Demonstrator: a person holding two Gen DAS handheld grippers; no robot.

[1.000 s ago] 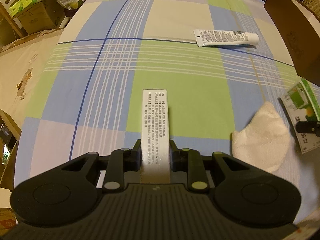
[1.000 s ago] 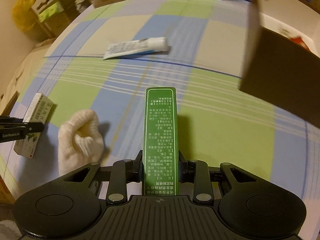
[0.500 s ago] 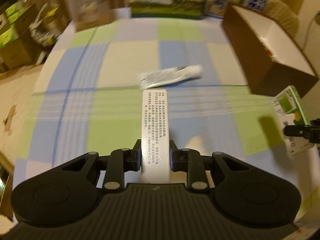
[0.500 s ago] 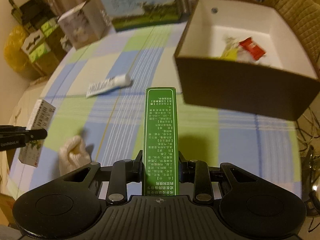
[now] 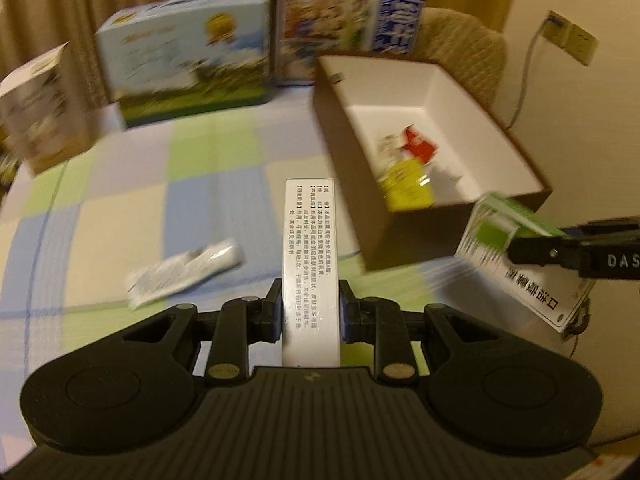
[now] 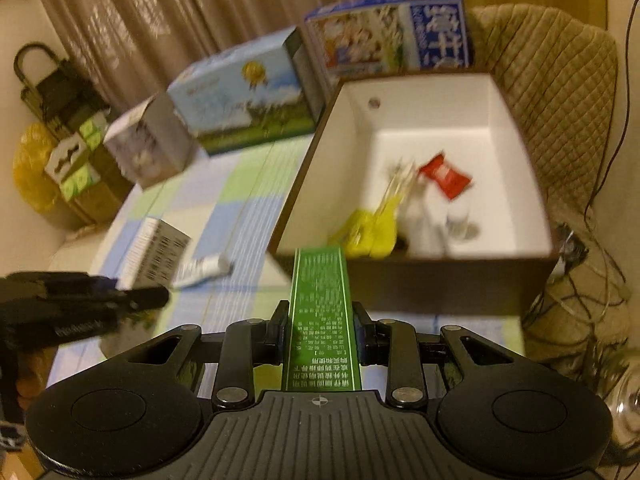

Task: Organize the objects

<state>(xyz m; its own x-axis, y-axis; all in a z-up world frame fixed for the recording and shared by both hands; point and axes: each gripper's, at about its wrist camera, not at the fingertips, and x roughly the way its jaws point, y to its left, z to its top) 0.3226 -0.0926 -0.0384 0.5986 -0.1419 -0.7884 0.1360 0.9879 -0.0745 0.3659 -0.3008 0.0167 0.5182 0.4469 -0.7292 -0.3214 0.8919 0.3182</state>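
Both grippers have swung up and toward the brown box (image 5: 360, 184) since a second ago: the sock that lay by them is out of the left wrist view, and the box's white inside now faces both cameras.

The left gripper (image 5: 310, 312) is clamped on a white carton (image 5: 310, 256), its jaws pressed to the carton's long sides, which sticks straight out ahead. It hangs above the checked cloth (image 5: 132, 208), to the left of the box's near corner. Behind and left of the carton a tube (image 5: 184, 272) lies flat on the cloth, blurred.

The right gripper (image 6: 322, 326) is closed on a green carton (image 6: 322, 312), held the same way, lengthwise between the fingers. Its far end reaches the box's near wall (image 6: 416, 280) in this view; whether it touches I cannot tell. From the left camera the same carton shows at the right edge, tilted, just beside the box's near right corner.

Inside the box lie a red packet (image 6: 446, 176), something yellow (image 6: 368, 232) and a pale item too smeared to name.

Along the far edge of the table stand three printed boxes: a grey one (image 6: 150, 144), a blue-and-green one (image 6: 244, 104), and a blue-and-white one (image 6: 390, 36) behind the brown box. A quilted chair (image 6: 560, 92) sits to the right.
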